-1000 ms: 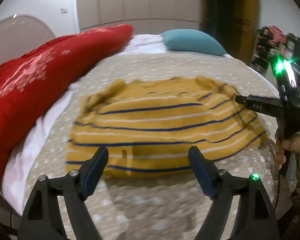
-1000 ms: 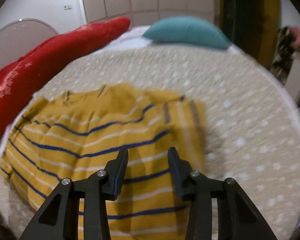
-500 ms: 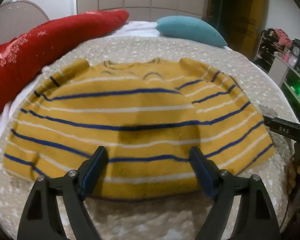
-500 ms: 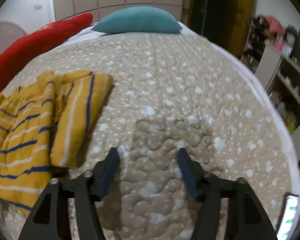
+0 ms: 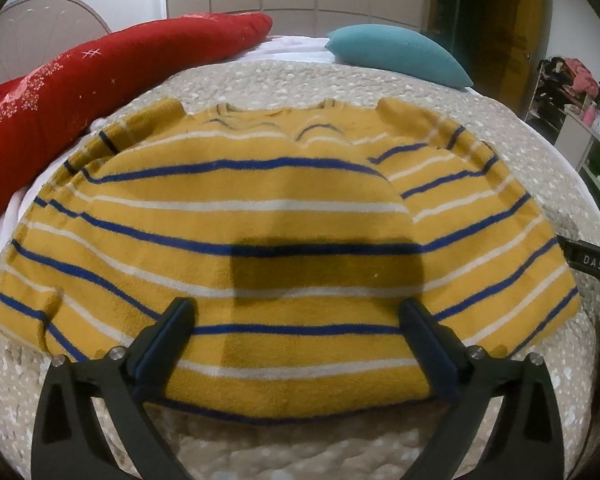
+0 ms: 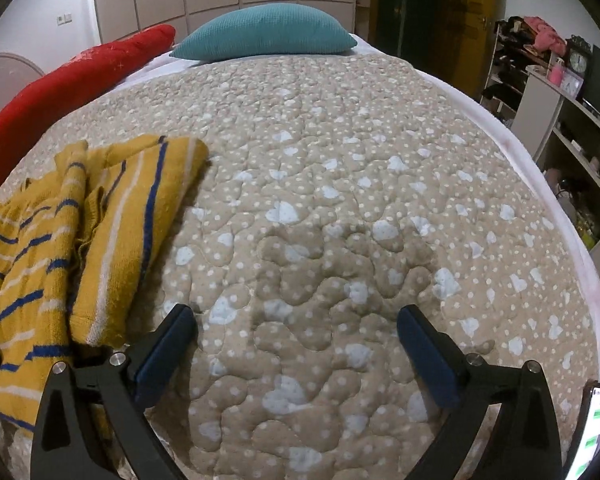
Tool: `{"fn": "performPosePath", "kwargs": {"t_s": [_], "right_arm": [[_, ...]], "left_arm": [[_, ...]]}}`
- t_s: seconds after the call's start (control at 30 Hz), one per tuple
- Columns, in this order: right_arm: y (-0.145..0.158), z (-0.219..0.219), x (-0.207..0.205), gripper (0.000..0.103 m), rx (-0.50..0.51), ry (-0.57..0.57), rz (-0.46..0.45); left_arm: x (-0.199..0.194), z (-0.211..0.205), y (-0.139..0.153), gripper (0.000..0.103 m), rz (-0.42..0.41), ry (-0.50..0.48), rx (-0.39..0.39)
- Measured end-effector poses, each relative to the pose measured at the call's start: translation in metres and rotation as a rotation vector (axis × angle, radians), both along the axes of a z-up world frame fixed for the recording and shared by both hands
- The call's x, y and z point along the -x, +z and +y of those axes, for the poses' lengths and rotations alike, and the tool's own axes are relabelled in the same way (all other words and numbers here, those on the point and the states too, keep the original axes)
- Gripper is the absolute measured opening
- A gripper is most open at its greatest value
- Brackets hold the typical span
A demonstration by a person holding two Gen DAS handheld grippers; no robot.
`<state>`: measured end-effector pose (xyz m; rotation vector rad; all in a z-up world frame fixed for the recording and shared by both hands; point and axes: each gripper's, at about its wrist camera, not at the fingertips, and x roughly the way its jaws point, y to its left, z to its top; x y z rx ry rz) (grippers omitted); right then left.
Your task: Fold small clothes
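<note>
- A bedroom: a bed covered with a beige quilt (image 6: 340, 184) dotted in white, a teal pillow (image 6: 268, 32) at the head, a long red cushion (image 5: 100, 76) along the left side, cupboard doors on the far wall and cluttered shelves (image 6: 560, 92) to the right.
- The yellow sweater (image 5: 260, 220), striped blue and white, lies flat on the quilt in the left wrist view, neckline toward the pillow and hem nearest the camera.
- Both sleeves look folded inward over the body; the right sleeve (image 6: 140, 216) lies doubled over the edge of the sweater, as the right wrist view shows.
- The left gripper (image 5: 296, 340) hovers low over the hem with its fingers spread wide; nothing is between them.
- The right gripper (image 6: 296, 344) is also spread wide and empty, over bare quilt just beside the sweater's right edge; its left finger (image 6: 164, 352) sits close to the folded sleeve, and I cannot tell whether it touches the cloth.
- Part of the right gripper's body, marked "DAS", shows at the right edge of the left wrist view.
- Progress, as I judge it: the sleeves are in, so the first folds are done. The body is not yet folded lengthwise or in half, so roughly half the work remains.
- The likely next step is taking the hem corners and bringing them up toward the neckline.
</note>
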<state>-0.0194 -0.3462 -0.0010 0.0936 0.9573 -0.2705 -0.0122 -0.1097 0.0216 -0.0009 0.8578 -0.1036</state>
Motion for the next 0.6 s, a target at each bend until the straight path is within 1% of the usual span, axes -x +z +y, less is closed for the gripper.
{"fn": "performPosePath", "kwargs": {"t_s": [0.27,0.6], "right_arm": [[0.0004,0.0020,-0.0003,0.103,0.001,0.001,0.000],[0.0001,0.0018,0.0001,0.103,0.001,0.002,0.000]], "left_arm": [[-0.0012,0.0009,-0.0032,0.103,0.004,-0.003,0.013],[-0.0033,-0.0003,-0.0046,0.103,0.007,0.001,-0.012]]}}
